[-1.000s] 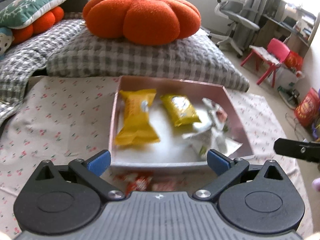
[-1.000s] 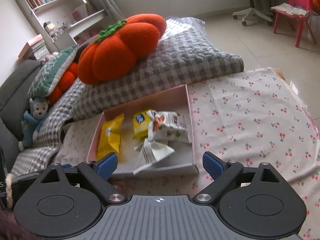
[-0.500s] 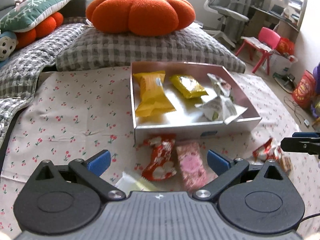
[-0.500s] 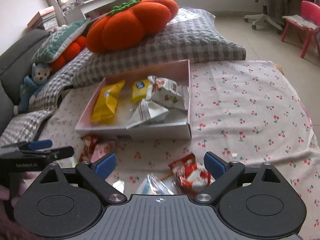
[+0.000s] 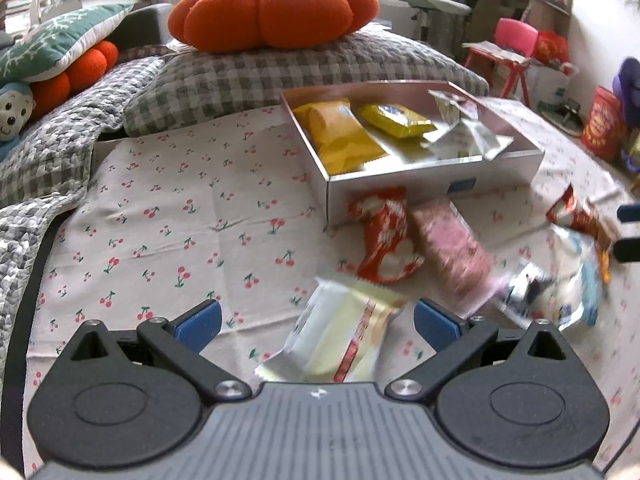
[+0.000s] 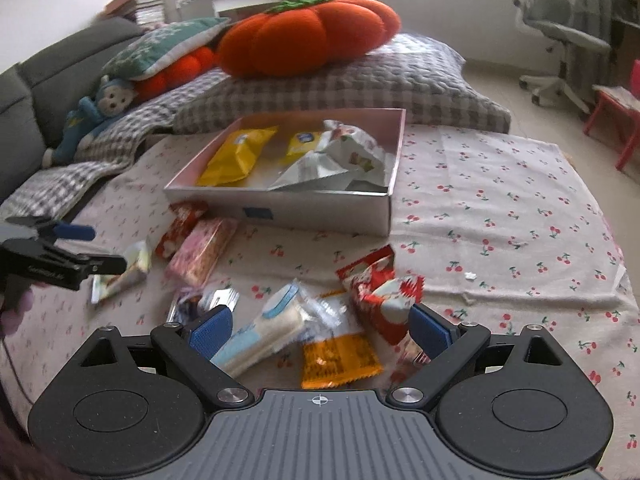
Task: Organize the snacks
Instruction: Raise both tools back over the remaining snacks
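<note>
A shallow pink-lined box on the cherry-print cloth holds two yellow packets and crumpled white wrappers. Loose snacks lie in front of it: a red packet, a pink bar, a pale yellow packet. My left gripper hovers open over the pale yellow packet. My right gripper is open above a white-blue packet, an orange packet and a red packet. The left gripper's fingers show at the right wrist view's left edge.
A grey checked cushion with an orange pumpkin pillow lies behind the box. A plush toy and a sofa sit at left. An office chair and a red child's chair stand on the floor beyond.
Both grippers have pulled back from the box and dropped lower over the loose snacks in front of it. Both stay open.
</note>
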Demonstrator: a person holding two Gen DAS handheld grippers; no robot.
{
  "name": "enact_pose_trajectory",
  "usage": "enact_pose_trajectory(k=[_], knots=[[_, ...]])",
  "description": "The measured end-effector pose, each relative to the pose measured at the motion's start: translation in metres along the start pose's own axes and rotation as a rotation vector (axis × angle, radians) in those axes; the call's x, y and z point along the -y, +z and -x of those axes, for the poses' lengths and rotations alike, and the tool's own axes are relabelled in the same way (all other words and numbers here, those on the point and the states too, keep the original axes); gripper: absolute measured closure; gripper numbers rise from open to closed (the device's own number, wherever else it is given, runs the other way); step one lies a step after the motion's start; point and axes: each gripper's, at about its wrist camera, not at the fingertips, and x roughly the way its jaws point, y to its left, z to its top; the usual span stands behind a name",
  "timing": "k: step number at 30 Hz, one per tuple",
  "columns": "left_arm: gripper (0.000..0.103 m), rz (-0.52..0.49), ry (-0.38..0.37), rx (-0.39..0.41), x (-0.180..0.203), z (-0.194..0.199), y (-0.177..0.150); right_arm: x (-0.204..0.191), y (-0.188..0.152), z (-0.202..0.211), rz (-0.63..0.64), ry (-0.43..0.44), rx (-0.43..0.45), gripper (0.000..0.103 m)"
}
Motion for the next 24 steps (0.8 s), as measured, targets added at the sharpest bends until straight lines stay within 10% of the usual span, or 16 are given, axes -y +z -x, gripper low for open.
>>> enact_pose_trajectory(k=[24], knots=[[0.009, -0.123, -0.15, -0.024, 0.013, -0.012, -0.02, -0.046, -0.04, -0.014, 0.153, 0.171, -0.029, 0.007]])
